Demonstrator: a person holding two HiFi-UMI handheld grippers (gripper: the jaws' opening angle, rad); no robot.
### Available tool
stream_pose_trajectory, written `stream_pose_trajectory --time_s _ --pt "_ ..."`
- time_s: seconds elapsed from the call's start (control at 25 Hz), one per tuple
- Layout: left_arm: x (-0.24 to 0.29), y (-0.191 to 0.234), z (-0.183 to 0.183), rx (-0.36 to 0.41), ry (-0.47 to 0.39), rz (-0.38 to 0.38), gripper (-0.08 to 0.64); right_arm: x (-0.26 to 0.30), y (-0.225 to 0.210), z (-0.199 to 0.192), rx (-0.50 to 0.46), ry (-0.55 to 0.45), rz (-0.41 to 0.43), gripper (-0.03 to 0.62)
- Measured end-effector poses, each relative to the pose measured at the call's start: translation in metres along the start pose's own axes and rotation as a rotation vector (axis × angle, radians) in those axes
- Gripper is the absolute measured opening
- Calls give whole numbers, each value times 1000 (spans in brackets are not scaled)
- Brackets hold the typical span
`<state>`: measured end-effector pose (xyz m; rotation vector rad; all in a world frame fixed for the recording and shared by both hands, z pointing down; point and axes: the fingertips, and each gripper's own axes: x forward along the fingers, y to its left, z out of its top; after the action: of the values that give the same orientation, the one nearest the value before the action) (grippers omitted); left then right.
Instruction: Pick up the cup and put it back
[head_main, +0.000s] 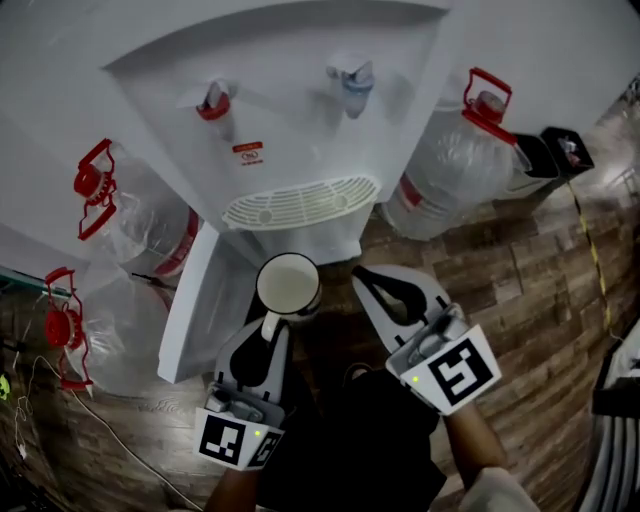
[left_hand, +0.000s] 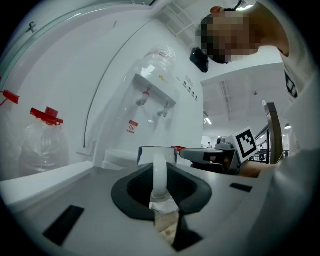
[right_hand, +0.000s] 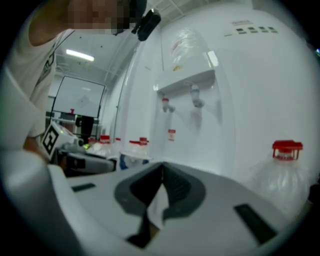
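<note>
A white cup (head_main: 288, 285) with an open top hangs in front of the water dispenser (head_main: 300, 120), below its drip grille (head_main: 300, 203). My left gripper (head_main: 272, 325) is shut on the cup's handle; in the left gripper view the white handle (left_hand: 159, 175) stands upright between the jaws, with the cup's body (left_hand: 157, 155) just beyond. My right gripper (head_main: 385, 290) is beside the cup on the right, apart from it, its jaws together with nothing between them (right_hand: 161, 172). In the right gripper view the cup (right_hand: 127, 161) shows at the left.
The dispenser has a red tap (head_main: 215, 103) and a blue tap (head_main: 353, 78) above the grille. Large clear water bottles with red caps stand on the wooden floor (head_main: 520, 290) at the left (head_main: 140, 225), lower left (head_main: 100, 330) and right (head_main: 455, 165). A black box (head_main: 565, 150) sits at the far right.
</note>
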<state>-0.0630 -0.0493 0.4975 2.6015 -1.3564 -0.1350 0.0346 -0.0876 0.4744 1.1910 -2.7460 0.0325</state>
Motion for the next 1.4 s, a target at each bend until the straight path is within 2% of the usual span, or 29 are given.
stream_pose_trajectory --time_s 0.24,0.44,0.72,0.96,1.2,1.4 --pt "-2 13 -24 27 15 41 61 12 13 -7 47 -28 58 23" --pt "26 29 -55 27 -7 83 61 24 3 -32 39 -14 69 23" --pt "59 62 -103 -8 9 193 61 31 9 -63 72 1 76 23" --pt "86 73 -131 45 9 180 61 31 2 -84 111 5 75 23" --pt "103 83 -158 3 41 197 61 29 -8 -104 200 6 66 23" --pt "118 94 -175 9 55 219 61 32 -10 -119 194 28 66 23"
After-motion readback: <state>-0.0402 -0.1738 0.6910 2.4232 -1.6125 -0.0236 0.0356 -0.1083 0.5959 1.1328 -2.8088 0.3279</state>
